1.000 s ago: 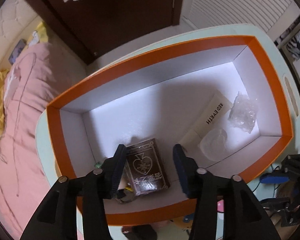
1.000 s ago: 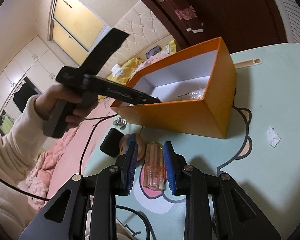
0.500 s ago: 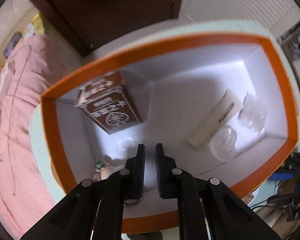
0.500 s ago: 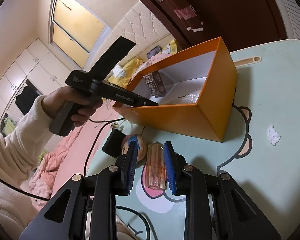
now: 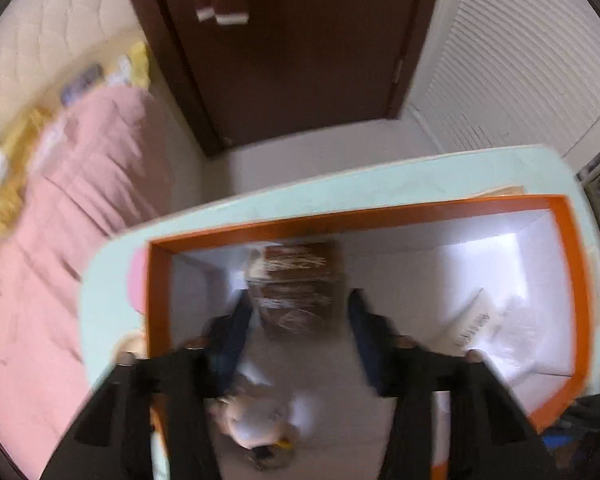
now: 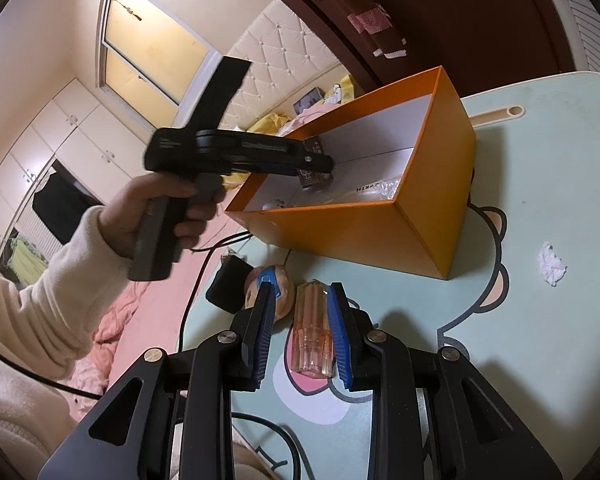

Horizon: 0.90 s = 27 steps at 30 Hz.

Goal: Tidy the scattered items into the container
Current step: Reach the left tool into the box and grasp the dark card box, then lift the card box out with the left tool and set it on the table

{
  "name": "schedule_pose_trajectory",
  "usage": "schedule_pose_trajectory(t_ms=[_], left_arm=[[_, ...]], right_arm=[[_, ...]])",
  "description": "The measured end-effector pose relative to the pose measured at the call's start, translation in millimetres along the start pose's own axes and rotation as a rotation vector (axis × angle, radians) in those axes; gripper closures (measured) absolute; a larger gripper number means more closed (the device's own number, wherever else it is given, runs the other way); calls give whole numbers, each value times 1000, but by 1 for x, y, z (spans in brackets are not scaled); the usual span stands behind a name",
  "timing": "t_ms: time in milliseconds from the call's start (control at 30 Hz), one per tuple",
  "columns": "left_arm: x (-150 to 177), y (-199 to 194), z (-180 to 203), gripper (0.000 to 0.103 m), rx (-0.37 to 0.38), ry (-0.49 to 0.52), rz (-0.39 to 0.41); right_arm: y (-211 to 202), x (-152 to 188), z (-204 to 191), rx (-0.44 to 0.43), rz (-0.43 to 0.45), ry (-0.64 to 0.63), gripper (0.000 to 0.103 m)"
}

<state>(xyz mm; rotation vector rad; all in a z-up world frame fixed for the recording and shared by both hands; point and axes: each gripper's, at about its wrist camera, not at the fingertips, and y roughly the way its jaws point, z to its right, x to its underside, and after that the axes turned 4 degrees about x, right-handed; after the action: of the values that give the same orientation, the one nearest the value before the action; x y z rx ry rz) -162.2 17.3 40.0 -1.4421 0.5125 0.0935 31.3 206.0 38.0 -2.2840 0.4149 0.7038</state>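
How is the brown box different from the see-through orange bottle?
The brown box is inside the orange container; the orange bottle lies outside on the table. The box is dark and solid, the bottle see-through. The bottle sits between the right gripper fingers.

Open left tongs (image 5: 300,328) flank brown box (image 5: 300,280) inside orange container (image 5: 380,216).
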Motion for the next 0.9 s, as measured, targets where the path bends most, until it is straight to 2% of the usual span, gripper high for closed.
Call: schedule_pose_trajectory(t_ms=[167,433,600,700,900], left_arm=[[-3,-10,1,64,43,-12,48],[31,-82,-1,64,178,-65,207],[78,-97,-9,64,232,-74,189],[111,-92,-19,64,249,-117,169],[164,-80,-18,64,307,-181,127]], right_arm=[[1,0,0,0,-6,-1,75],[-5,-3,-2,-3,21,-13,75],[-10,-7,-3,-7,51,-25,75],[-7,-13,-2,2,43,-13,75],[-1,-30,-7,116,46,-60,74]])
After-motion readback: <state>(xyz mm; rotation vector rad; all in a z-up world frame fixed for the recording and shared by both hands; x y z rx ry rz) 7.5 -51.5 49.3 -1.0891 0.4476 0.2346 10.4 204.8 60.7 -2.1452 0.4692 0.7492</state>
